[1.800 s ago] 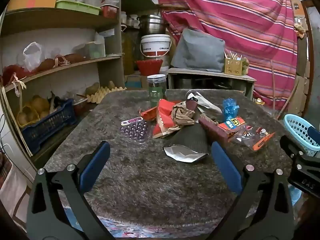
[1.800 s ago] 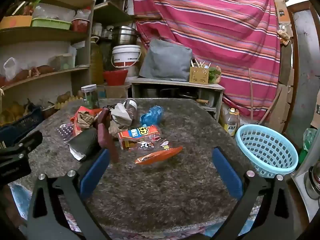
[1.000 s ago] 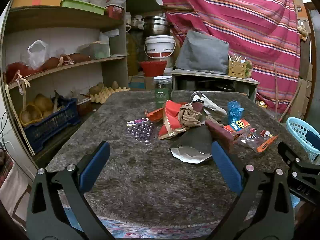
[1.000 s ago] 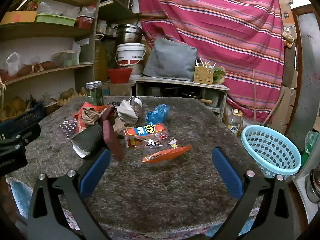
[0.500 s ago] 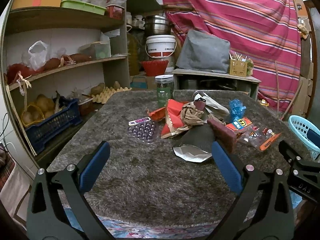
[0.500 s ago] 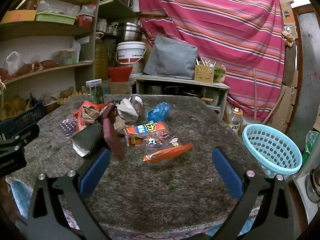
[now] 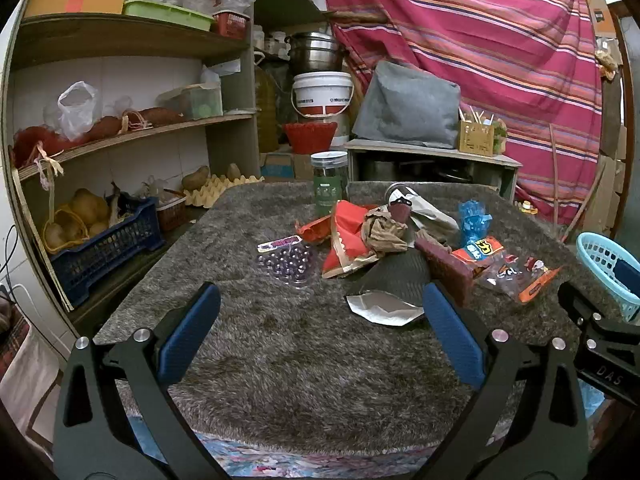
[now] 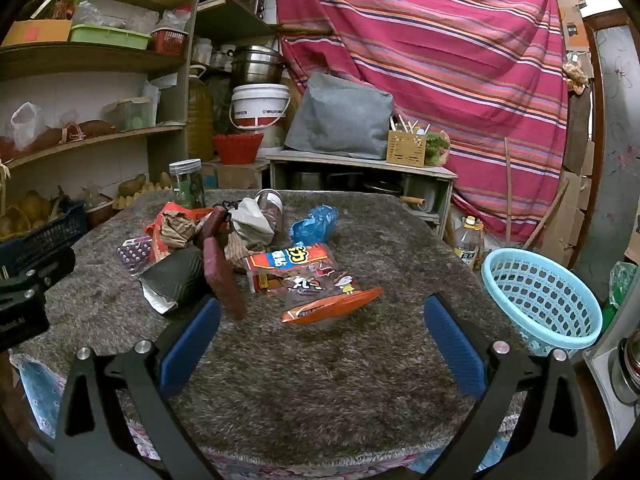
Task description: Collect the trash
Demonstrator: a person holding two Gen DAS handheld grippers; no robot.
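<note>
A pile of trash lies on the grey shaggy table [image 7: 280, 352]: a red wrapper [image 7: 344, 236], crumpled brown paper [image 7: 382, 232], a dark pouch with silver lining [image 7: 394, 280], a maroon wrapper [image 7: 446, 268], a clear orange-edged snack bag [image 8: 320, 296], a blue plastic scrap [image 8: 314, 222] and a clear blister tray [image 7: 290, 262]. My left gripper [image 7: 320, 328] is open and empty, short of the pile. My right gripper [image 8: 320, 336] is open and empty, just before the snack bag. A light blue basket [image 8: 540, 296] stands right of the table.
A green-labelled jar [image 7: 329, 180] stands behind the pile. Shelves with a blue crate [image 7: 104, 248] of potatoes line the left. A low bench [image 8: 360, 164] with a grey cushion and a striped curtain are behind. An oil bottle [image 8: 468, 240] sits on the floor.
Both grippers have drifted slightly closer to the pile over the frames. Both stay open and empty. The trash has not moved.
</note>
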